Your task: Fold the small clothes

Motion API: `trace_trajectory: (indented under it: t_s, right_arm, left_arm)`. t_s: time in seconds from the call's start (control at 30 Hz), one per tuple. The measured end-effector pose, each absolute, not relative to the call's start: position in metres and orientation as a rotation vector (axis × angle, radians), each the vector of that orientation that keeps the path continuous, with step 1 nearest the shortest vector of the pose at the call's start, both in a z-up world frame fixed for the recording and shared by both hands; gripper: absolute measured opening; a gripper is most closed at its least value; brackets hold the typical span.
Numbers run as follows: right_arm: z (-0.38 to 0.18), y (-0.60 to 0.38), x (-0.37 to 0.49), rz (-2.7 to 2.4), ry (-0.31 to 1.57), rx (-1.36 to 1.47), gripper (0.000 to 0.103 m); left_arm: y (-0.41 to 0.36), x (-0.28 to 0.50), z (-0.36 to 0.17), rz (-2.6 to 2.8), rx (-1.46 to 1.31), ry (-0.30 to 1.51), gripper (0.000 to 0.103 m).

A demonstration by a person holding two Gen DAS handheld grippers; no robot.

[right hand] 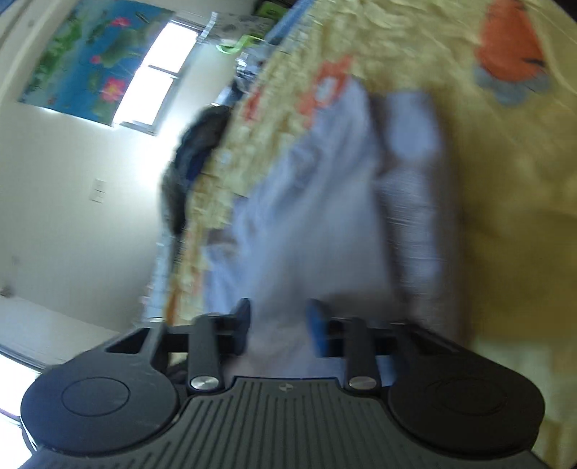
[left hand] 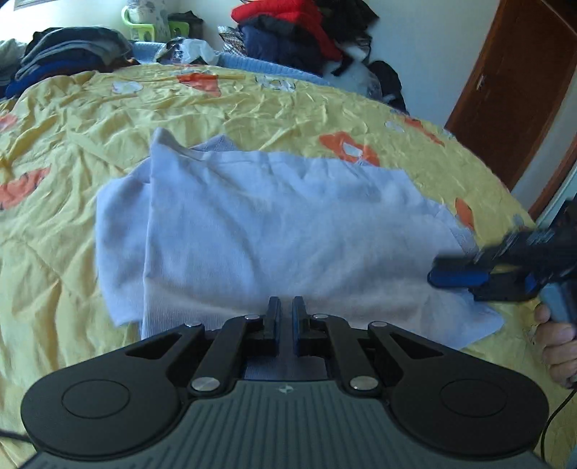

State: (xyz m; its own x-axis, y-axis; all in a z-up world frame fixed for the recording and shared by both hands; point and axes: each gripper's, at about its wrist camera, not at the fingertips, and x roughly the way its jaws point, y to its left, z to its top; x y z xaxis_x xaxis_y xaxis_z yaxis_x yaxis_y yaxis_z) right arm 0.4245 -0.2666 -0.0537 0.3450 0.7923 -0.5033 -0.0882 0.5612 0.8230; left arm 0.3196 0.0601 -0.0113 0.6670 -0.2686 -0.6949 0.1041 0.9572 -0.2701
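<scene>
Mid-fold: pale lavender knit garment [left hand: 274, 231] lying half-folded on yellow flowered bedspread [left hand: 72, 119]; left claw [left hand: 286, 317] nearly closed, empty, at near hem; right claw [right hand: 277, 324] open at right edge; next, pinching that edge, probably.

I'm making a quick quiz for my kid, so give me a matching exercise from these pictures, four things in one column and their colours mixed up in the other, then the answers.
Things:
1. garment spread out on the bed
2. bedspread
3. door
4. jacket on top of the far pile

Colours:
A. brown
B. red
C. pale blue
D. yellow with orange patches

Pairs: 1-C, 2-D, 3-A, 4-B
</scene>
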Motion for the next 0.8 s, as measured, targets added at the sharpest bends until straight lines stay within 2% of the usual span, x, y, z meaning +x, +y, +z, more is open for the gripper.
trace_trajectory:
  t_s: [0.13, 0.17, 0.2, 0.3, 0.37, 0.57, 0.6, 0.8]
  right_arm:
    - [-0.063, -0.27, 0.418, 0.632, 1.073, 0.803, 0.002]
    - [-0.058, -0.268, 0.416, 0.622, 1.073, 0.771, 0.005]
    - [-0.049, -0.265, 0.413, 0.604, 1.063, 0.74, 0.016]
    - [-0.014, -0.259, 0.392, 0.611, 0.953, 0.641, 0.034]
    - [0.006, -0.252, 0.373, 0.624, 0.891, 0.549, 0.039]
    - [0.007, -0.205, 0.338, 0.571, 0.855, 0.212, 0.041]
    - [0.001, -0.199, 0.338, 0.554, 0.872, 0.179, 0.045]
    - [-0.015, -0.201, 0.336, 0.552, 0.862, 0.165, 0.043]
  left_arm:
    - [0.06, 0.322, -0.009, -0.202, -0.222, 0.834, 0.006]
    - [0.059, 0.322, -0.005, -0.197, -0.204, 0.845, 0.006]
    - [0.059, 0.32, 0.0, -0.185, -0.191, 0.848, 0.006]
    - [0.06, 0.301, 0.016, -0.142, -0.144, 0.791, 0.007]
    - [0.056, 0.288, 0.016, -0.08, -0.088, 0.789, 0.01]
    - [0.039, 0.266, 0.003, 0.035, 0.016, 0.761, 0.01]
    - [0.039, 0.266, 0.001, 0.039, 0.012, 0.763, 0.01]
    - [0.04, 0.269, -0.008, 0.013, 0.053, 0.703, 0.011]
